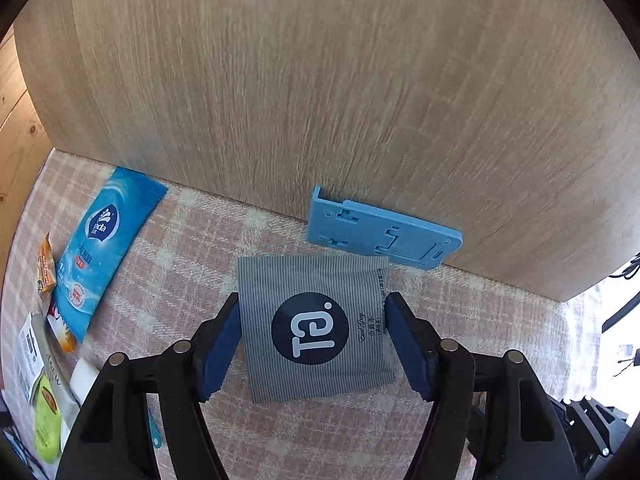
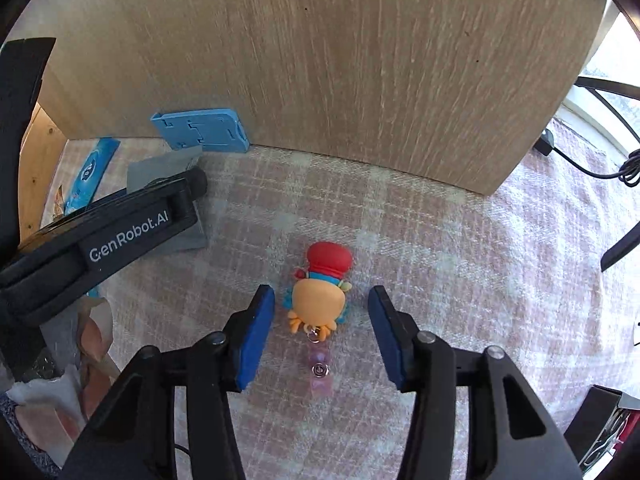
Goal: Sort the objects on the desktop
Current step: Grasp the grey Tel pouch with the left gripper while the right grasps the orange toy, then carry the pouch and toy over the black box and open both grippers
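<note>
left gripper (image 1: 312, 316): parted, straddling grey tea sachet (image 1: 316, 328), pads at edges | right gripper (image 2: 322, 316): parted around cartoon badge reel (image 2: 320, 292), untouched

A pink and cream checked cloth (image 2: 420, 216) covers the tabletop. At its far edge stands a light wooden panel (image 1: 320, 80) with vertical grain, upright like a wall. Beyond the right end of this panel, black cables (image 2: 616, 168) lie on the cloth near a bright window. At the far left, pale pine boards (image 1: 16, 128) with knots are visible.
</note>
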